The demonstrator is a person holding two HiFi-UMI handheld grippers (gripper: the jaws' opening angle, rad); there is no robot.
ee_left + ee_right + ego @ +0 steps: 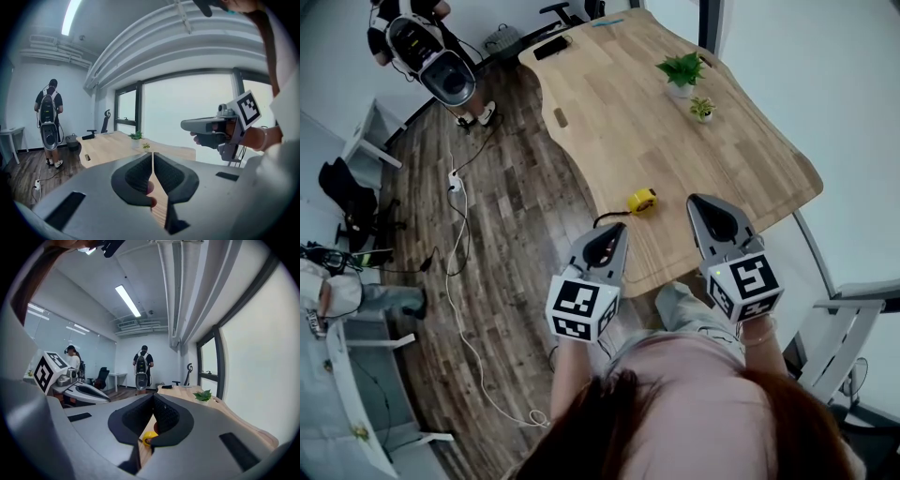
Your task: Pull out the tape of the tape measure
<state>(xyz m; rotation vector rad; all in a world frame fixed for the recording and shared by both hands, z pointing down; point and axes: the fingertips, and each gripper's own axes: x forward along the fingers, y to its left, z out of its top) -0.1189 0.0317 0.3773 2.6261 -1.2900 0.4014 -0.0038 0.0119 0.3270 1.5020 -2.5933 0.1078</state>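
Standing at the near edge of a light wooden table, the person holds both grippers out toward it, in the air, touching nothing.

Left gripper: jaws clenched pad to pad, nothing between them. Right gripper: jaws likewise pressed together, empty.

Tape measure: yellow case lying on the table close to its near edge. In the head view it sits between the two gripper tips and apart from both. A black strap trails from it to the left, toward the table edge. In the right gripper view the case shows low between the closed jaws, farther off on the wood.

Table top: pale grain and a wavy left edge, with a small slot cut near that edge. Two potted plants stand toward the right side, the larger plant farther off and the smaller plant nearer. A flat black object lies at the far end.

Room: a dark plank floor lies left of the table, with a white cable snaking across it. A person wearing a backpack device stands at the far left. A second person is at the left edge. Tall windows run along the right wall, a strip light is on the ceiling, and a black office chair stands far back.
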